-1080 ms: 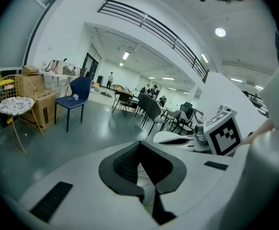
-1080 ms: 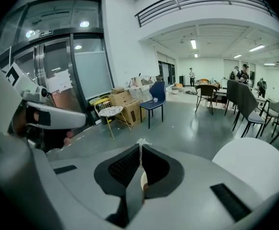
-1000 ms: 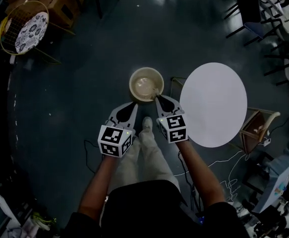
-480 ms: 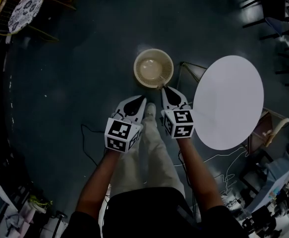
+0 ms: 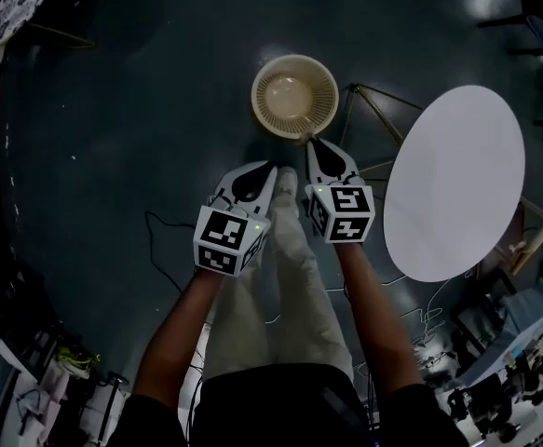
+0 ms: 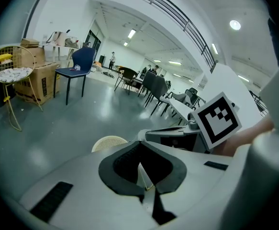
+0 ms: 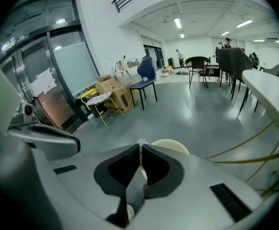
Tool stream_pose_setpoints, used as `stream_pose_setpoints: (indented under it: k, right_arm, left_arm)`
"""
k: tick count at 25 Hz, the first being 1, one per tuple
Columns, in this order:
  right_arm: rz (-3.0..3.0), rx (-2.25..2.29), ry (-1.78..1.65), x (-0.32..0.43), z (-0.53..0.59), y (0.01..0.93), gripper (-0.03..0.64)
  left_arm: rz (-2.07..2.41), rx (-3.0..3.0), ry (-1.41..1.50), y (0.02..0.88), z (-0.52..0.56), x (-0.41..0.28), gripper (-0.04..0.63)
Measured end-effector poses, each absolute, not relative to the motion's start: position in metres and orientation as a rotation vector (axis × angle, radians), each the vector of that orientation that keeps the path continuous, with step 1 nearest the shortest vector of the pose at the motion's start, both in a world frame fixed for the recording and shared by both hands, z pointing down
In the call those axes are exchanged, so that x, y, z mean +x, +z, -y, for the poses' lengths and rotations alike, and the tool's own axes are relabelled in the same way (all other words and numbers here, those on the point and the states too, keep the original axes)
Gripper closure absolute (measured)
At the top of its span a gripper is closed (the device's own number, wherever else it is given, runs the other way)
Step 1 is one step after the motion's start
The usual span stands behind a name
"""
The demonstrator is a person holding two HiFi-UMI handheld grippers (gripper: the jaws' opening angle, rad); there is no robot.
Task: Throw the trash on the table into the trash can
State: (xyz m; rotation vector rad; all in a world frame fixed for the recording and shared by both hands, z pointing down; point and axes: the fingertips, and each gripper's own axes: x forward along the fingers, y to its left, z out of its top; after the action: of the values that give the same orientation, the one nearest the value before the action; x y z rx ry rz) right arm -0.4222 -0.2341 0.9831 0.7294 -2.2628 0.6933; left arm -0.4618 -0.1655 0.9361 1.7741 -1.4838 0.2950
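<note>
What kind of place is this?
Probably a big office or workshop hall: there's a wide shiny grey floor, groups of dark chairs, a round white table and stacked cardboard boxes.

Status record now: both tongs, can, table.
left tongs: shut; a white sliver shows between them, unclear what
right tongs: shut on a thin pale scrap
can: beige, on the floor ahead of both tongs; right tips by its near rim
table: white, round, right of the can
</note>
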Motion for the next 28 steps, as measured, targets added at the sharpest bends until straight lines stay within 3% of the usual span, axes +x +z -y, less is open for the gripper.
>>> stream_pose_setpoints:
  k: [28]
  right_arm:
    - [2.112,0.680,0.643,-0.467,0.301,1.196,0.588]
  left_arm:
    - [1.518,1.626,0.317,1.112,0.212,-0.520,0.584]
